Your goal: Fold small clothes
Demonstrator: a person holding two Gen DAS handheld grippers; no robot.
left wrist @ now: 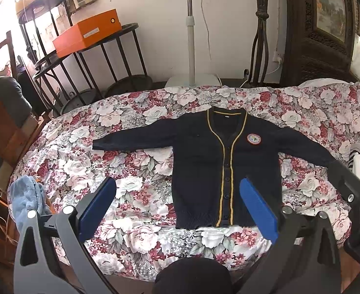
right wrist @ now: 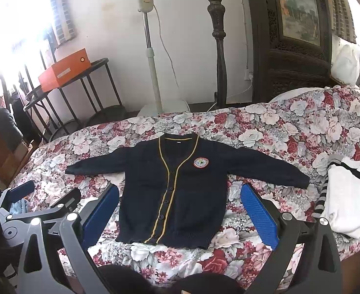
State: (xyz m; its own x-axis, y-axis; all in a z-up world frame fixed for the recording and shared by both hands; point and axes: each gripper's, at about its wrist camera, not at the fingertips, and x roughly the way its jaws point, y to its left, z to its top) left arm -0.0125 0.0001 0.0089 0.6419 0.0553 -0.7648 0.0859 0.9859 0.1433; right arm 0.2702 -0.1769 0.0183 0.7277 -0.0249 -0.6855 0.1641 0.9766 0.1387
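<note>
an orange box (left wrist: 88, 33) lies on a round black metal side table (left wrist: 128, 27) by the white wall. a white fan stand (left wrist: 191, 36) and a dark carved post (left wrist: 262, 24) rise behind the floral bedspread (left wrist: 143, 147).

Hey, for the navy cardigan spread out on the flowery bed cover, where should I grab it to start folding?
Probably take the navy cardigan by its sleeve cuffs: the left gripper at the left cuff, the right gripper at the right cuff. It lies flat, buttoned, sleeves spread wide, so each cuff is a free edge. Come from the outer side, low over the floral bed cover, and pinch across the cuff.
</note>
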